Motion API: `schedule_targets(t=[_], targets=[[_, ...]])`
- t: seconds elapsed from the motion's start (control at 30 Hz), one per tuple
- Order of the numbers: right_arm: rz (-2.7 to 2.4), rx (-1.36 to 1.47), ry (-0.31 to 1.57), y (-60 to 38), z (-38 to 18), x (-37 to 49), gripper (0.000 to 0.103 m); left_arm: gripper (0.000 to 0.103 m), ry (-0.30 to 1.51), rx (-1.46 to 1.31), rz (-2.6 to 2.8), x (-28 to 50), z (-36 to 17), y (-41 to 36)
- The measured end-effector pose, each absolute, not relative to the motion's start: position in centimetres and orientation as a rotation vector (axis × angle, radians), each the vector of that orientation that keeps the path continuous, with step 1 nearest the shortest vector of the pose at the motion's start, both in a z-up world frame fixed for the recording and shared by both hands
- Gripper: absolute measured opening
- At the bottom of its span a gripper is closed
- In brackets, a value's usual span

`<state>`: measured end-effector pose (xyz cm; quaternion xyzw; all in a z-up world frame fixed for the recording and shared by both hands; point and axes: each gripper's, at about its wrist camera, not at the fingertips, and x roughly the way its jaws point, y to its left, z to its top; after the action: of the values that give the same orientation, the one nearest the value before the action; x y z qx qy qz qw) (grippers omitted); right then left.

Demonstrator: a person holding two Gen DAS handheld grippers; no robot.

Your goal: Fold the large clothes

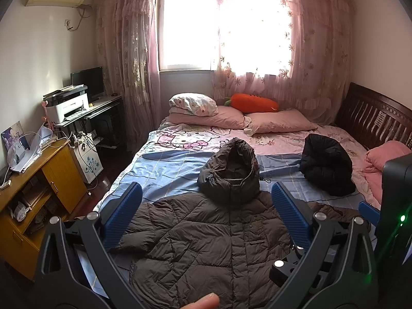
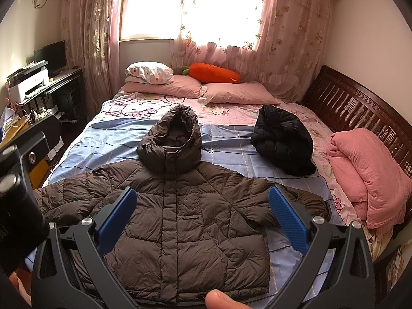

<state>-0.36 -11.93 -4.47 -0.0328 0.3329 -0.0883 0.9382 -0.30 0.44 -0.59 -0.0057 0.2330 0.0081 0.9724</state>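
Brown quilted hooded puffer jacket [image 2: 177, 221] lay flat, front up, on the blue-and-pink cartoon-print bedsheet [image 2: 108, 139], sleeves spread, hood toward the pillows. Left gripper [image 1: 206, 206] hung above the jacket's chest, jaws spread wide, holding nothing. Right gripper [image 2: 203, 206] same: blue pads apart, empty, above the jacket. Bunched black padded jacket [image 2: 283, 141] sat further up the bed on the right, apart from the brown one, beside a folded pink blanket [image 2: 368, 180].

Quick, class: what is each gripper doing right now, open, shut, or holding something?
Left gripper: open, holding nothing, above the brown puffer jacket.
Right gripper: open, holding nothing, above the same jacket.
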Motion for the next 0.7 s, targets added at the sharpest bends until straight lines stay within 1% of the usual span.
schedule_targets(t=[0.53,0.63,0.7], targets=[[-0.170,-0.070,0.667,-12.3,-4.7,-0.1,0.102,0.101,0.476,-0.003,0.026,-0.3,-0.9,0.7],[-0.162,0.000,0.689,-15.6,-5.8,1.3,0.102,0.101,0.504,0.002,0.051,0.6,-2.2,1.7],[-0.147,0.079,0.718,-19.4,-7.5,2.9,0.102,0.101,0.531,-0.003,0.057,1.5,-3.2,2.1]])
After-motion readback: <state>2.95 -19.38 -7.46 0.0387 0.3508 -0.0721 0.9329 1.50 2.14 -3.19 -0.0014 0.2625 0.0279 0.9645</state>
